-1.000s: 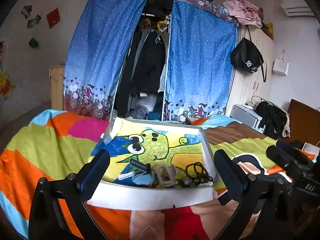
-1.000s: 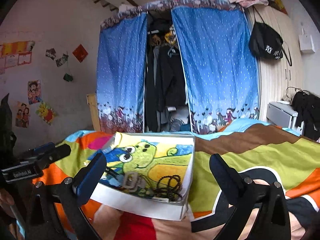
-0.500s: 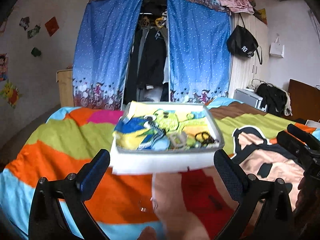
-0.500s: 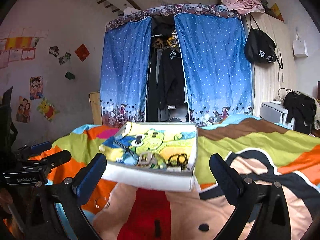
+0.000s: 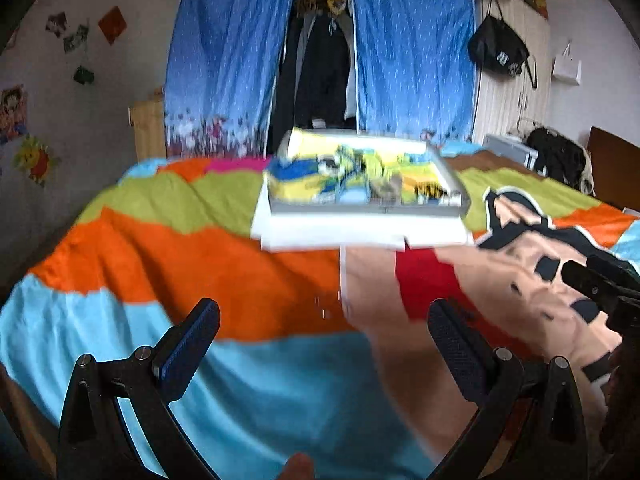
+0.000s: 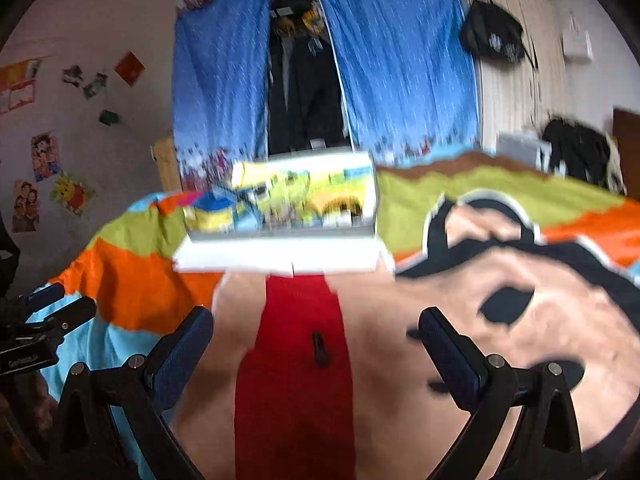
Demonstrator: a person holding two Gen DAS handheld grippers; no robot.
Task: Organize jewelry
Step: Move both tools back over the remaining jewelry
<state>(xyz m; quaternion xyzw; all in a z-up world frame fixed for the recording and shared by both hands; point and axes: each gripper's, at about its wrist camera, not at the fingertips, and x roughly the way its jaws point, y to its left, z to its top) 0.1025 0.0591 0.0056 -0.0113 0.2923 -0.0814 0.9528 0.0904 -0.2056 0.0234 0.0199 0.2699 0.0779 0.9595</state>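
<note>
A shallow white tray (image 5: 360,232) with a green cartoon print inside lies on the bed, well ahead of both grippers; it also shows in the right wrist view (image 6: 276,250). Blurred jewelry pieces (image 5: 430,191) lie along its near side. A small dark piece (image 6: 319,347) lies on the red patch of the blanket, between the right gripper's fingers and a little ahead. A faint clear ring-like item (image 5: 323,307) lies on the blanket ahead of the left gripper. My left gripper (image 5: 323,344) is open and empty. My right gripper (image 6: 316,346) is open and empty.
A bright patchwork blanket (image 5: 168,248) covers the bed. Beyond its far edge hangs a blue curtained wardrobe (image 5: 320,60). A wooden cabinet (image 5: 146,130) stands at the left, and a cupboard with a black bag (image 5: 498,52) at the right. The right gripper's body (image 5: 600,288) shows in the left view.
Both grippers have pulled back from the tray and tilted down. The tray now looks smaller and farther away, and more blanket shows in front. Both stay open.
</note>
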